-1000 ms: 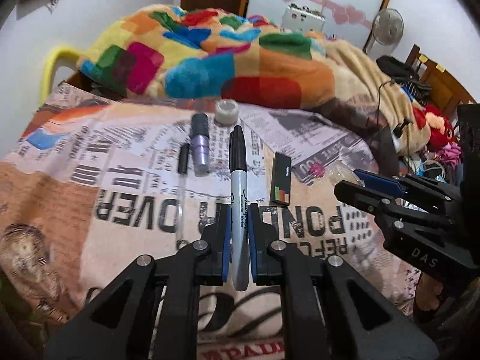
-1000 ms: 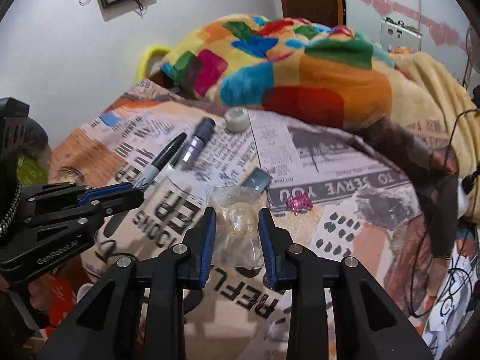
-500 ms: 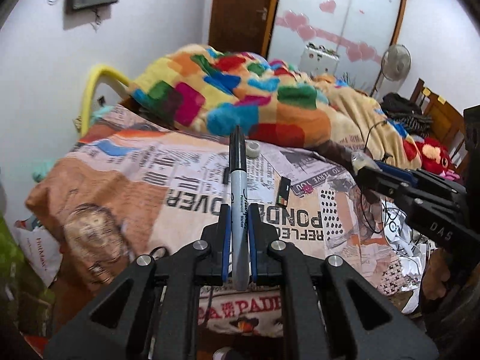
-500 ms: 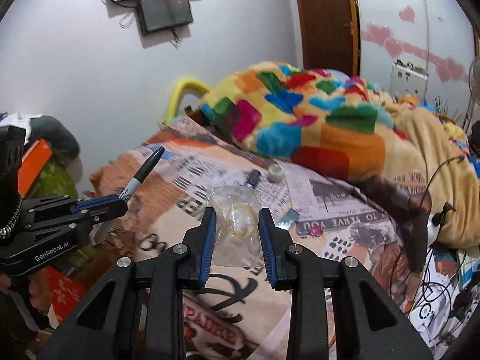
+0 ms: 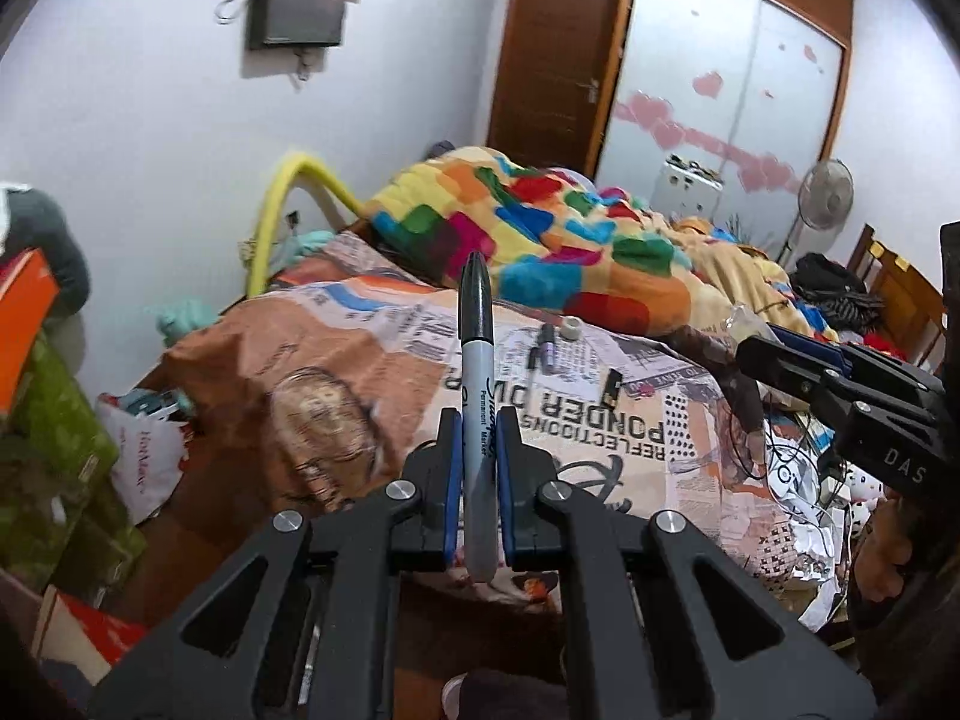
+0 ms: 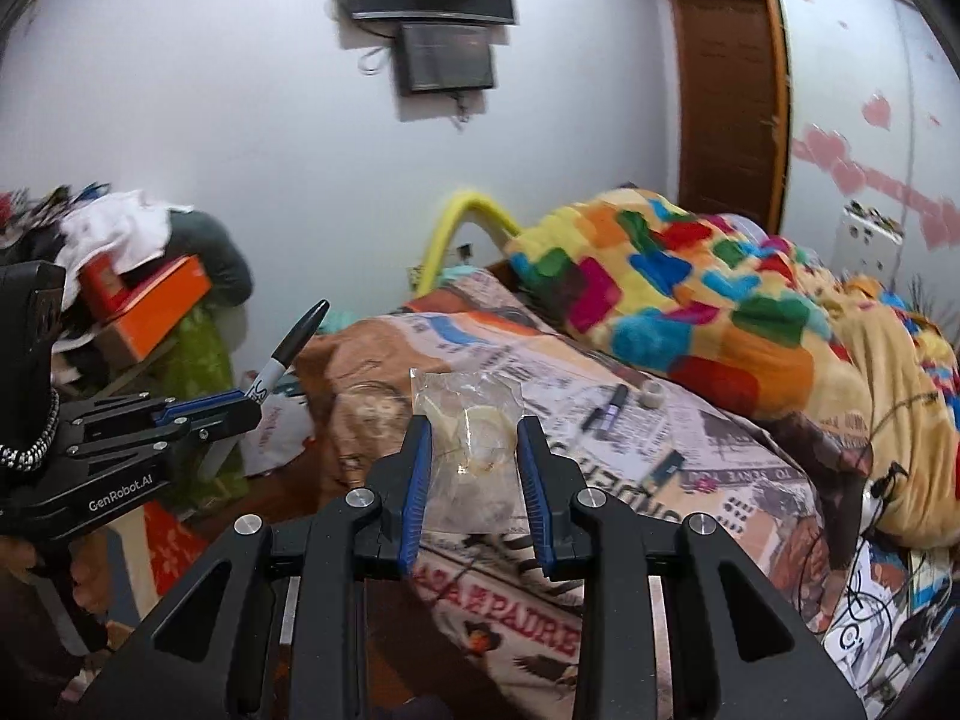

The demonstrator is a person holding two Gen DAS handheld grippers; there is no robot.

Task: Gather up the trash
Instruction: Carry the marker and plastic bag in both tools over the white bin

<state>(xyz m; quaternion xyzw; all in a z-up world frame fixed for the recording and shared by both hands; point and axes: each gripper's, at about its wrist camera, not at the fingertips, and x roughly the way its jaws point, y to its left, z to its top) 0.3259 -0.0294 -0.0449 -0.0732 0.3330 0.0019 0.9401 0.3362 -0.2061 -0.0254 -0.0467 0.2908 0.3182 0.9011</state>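
My left gripper (image 5: 479,420) is shut on a black-capped Sharpie marker (image 5: 477,360) that stands upright between its jaws, held off the bed; it also shows in the right wrist view (image 6: 288,354). My right gripper (image 6: 474,438) is shut on a crumpled clear plastic bag (image 6: 468,426), held in the air in front of the bed. On the newspaper-print bedsheet (image 5: 600,420) lie a purple tube (image 5: 547,343), a thin black pen (image 5: 531,357), a small roll of tape (image 5: 570,329), a black card (image 5: 612,387) and a pink scrap (image 6: 703,485).
A colourful patchwork blanket (image 5: 540,240) is heaped at the back of the bed. A white plastic bag (image 5: 144,468) lies on the floor left of the bed, beside green boxes (image 5: 54,450). Cables and clutter (image 5: 804,480) lie at the right.
Both grippers have pulled back and up from the bed with the marker and the plastic bag; the bed now looks farther and more of the wall and floor shows.
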